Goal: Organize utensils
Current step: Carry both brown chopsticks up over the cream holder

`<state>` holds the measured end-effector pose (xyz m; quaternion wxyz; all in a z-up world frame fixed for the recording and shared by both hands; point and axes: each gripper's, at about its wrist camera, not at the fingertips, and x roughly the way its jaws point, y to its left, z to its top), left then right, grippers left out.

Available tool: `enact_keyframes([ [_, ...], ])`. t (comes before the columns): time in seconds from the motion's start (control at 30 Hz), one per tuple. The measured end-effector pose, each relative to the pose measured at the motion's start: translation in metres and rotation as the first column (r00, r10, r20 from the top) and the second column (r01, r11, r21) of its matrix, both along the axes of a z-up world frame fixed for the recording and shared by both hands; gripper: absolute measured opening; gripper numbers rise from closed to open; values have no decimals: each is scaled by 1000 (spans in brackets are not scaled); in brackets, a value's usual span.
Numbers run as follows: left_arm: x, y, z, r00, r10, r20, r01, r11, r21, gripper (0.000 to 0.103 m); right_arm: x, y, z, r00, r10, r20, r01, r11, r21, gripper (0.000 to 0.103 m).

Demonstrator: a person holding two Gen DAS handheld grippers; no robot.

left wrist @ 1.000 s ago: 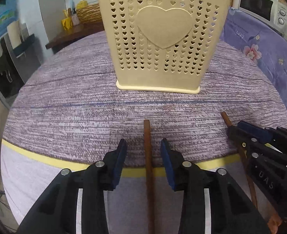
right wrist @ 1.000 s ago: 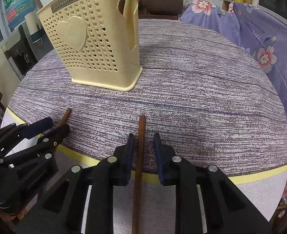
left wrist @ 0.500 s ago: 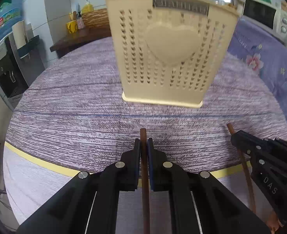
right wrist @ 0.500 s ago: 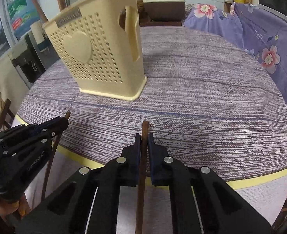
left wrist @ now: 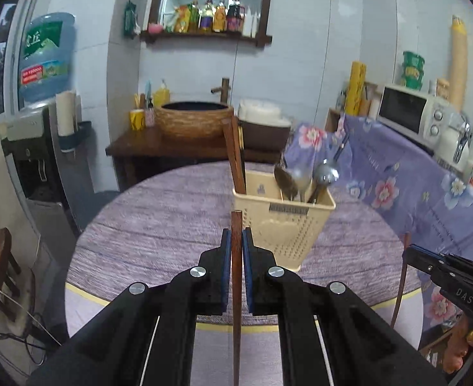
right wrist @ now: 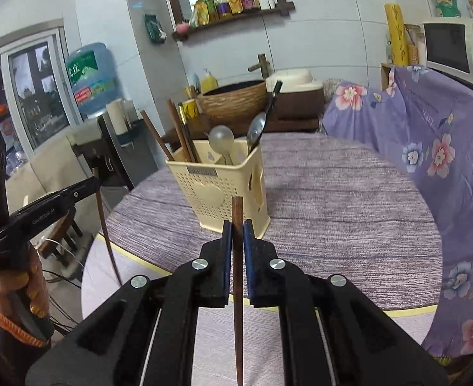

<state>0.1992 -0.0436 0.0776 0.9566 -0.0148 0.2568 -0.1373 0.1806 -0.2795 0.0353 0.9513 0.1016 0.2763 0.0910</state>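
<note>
A cream perforated utensil holder (left wrist: 288, 225) (right wrist: 218, 186) stands on the round table and holds brown chopsticks (left wrist: 235, 157) and metal spoons (left wrist: 325, 172). My left gripper (left wrist: 236, 241) is shut on a brown wooden chopstick (left wrist: 236, 305), held raised in front of the holder. My right gripper (right wrist: 237, 233) is shut on another brown chopstick (right wrist: 237, 289), also raised short of the holder. Each gripper shows in the other's view, the right one (left wrist: 412, 251) at the right edge and the left one (right wrist: 93, 183) at the left edge, each with its chopstick hanging down.
The round table (left wrist: 159, 225) has a purple woven cloth with a yellow rim. A floral purple cover (right wrist: 429, 122) drapes furniture at right, with a microwave (left wrist: 410, 112) on it. A basin (left wrist: 194, 119) on a wooden stand is behind. A water dispenser (left wrist: 43, 64) stands at left.
Both grippers closed on chopsticks that lay on the table, then lifted them and pulled back. The holder now looks smaller and lower, with its contents visible from above.
</note>
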Motion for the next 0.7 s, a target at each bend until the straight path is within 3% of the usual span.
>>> enact_keyframes([
  [0.5,0,13,14,1000,0,21,1,999,-44,8,-10,-1,20,999,21,37,-20,1000,-10,8],
  [0.7,4,10,52,997,-11,78,16,998,-59,8,2,-3,57,995,26,91,-25,1000,-6,8],
])
